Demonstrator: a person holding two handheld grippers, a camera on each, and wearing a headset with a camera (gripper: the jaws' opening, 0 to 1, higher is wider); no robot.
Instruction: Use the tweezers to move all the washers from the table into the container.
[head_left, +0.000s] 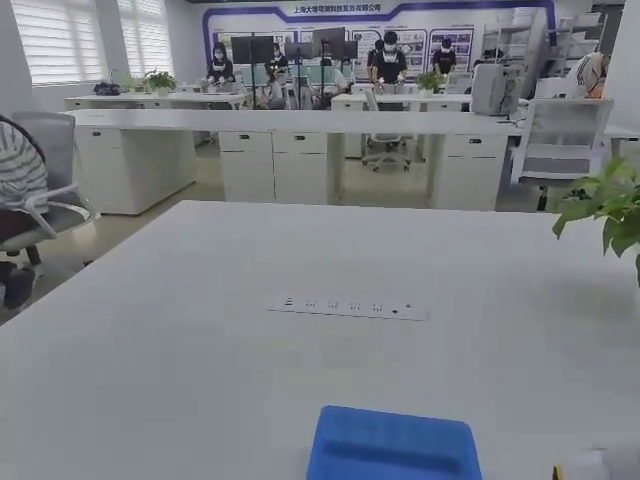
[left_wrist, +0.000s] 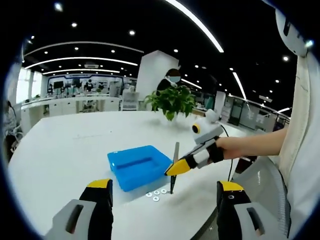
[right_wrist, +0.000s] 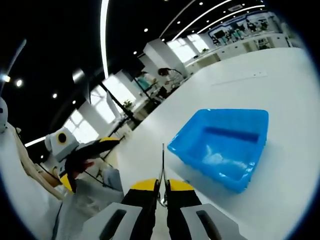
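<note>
Washers (left_wrist: 156, 194) lie just beside tweezers (left_wrist: 172, 184) in right tool (left_wrist: 176, 168).

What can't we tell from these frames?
Count of the washers: too small in the left gripper view.
Whether the tweezers hold a washer: tips too small, same view.
Inside of the container: the head view's bottom edge cuts it; its near wall hides the floor in the left gripper view.
Lower tweezers in the right gripper view: hidden between the shut right claw.
</note>
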